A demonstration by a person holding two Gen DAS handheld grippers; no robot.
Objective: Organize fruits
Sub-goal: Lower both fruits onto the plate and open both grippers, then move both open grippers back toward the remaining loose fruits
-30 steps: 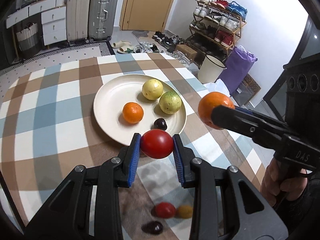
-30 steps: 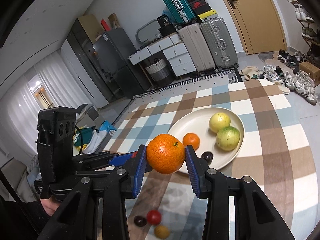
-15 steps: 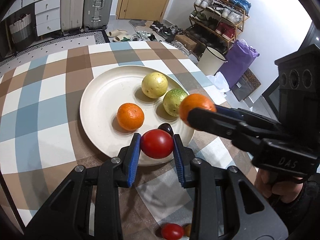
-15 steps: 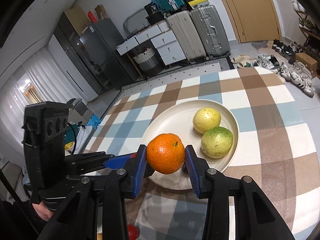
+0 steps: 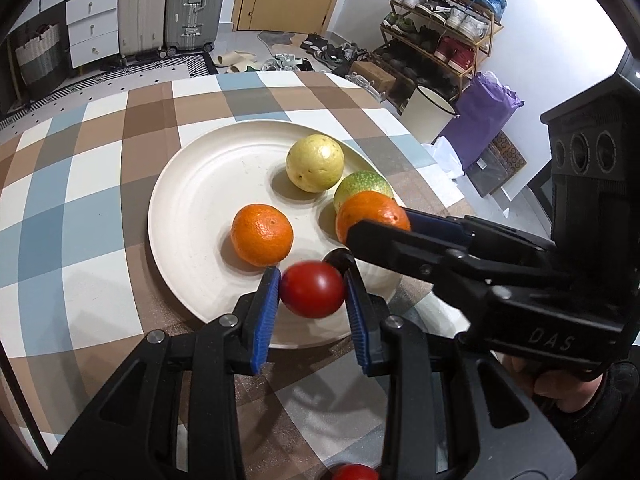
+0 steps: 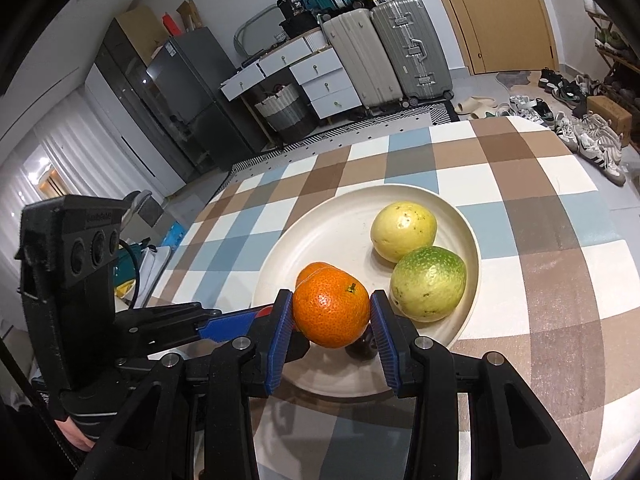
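My left gripper (image 5: 312, 292) is shut on a red tomato (image 5: 313, 289), held over the near rim of the cream plate (image 5: 188, 216). My right gripper (image 6: 331, 312) is shut on an orange (image 6: 331, 309), low over the plate's near side; in the left wrist view that orange (image 5: 370, 214) shows at the right gripper's tip. On the plate lie a second orange (image 5: 262, 234), a yellow fruit (image 5: 315, 163), a green fruit (image 6: 428, 283) and a small dark fruit (image 6: 362, 347), partly hidden behind the fingers.
The plate sits on a checked tablecloth (image 5: 80, 184). Another red tomato (image 5: 354, 472) lies on the cloth at the near edge, under my left gripper. Suitcases, drawers, a shoe rack and a white bin stand beyond the table. A hand (image 5: 560, 388) grips the right tool.
Both grippers have come down and forward, closer to the plate, each still carrying its fruit. The held orange has moved from right of the plate to over it, beside the green fruit.
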